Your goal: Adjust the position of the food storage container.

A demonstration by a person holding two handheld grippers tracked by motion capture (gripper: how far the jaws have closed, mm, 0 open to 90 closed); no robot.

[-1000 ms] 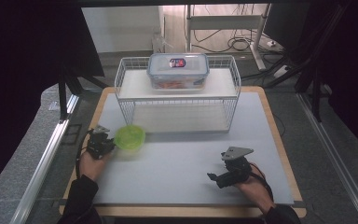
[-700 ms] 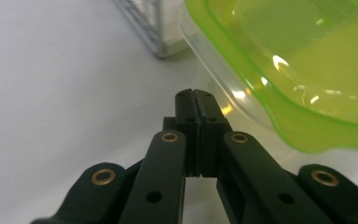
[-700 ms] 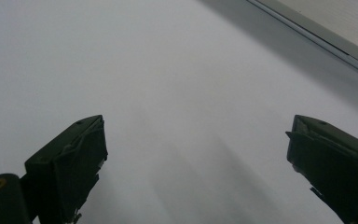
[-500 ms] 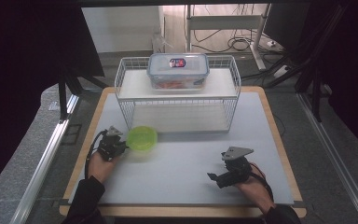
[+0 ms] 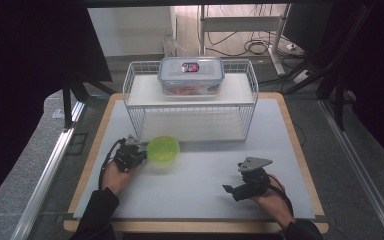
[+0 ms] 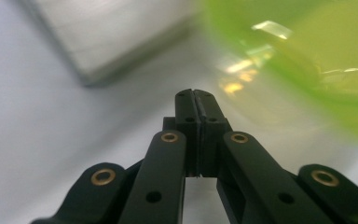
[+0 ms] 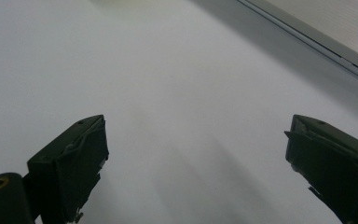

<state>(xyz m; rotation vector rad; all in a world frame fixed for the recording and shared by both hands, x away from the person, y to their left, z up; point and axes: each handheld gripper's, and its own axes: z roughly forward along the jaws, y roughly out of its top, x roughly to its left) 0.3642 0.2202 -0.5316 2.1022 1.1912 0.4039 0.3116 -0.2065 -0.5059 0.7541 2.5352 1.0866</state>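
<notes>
left gripper (image 5: 139, 151) jaws pinched on bowl (image 5: 163, 149) rim at 9 o'clock for carrying; right gripper (image 5: 230, 190) spread, idle.

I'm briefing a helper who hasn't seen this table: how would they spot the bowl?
Find the white wire rack at the table's far side. Just before its front left corner sits the green bowl, beside the left gripper. It is the one bright lime thing there.

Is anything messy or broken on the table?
Nothing stands out. The green bowl sits by the left tool, the lidded box rests squarely on the wire rack, and no spill shows.
</notes>
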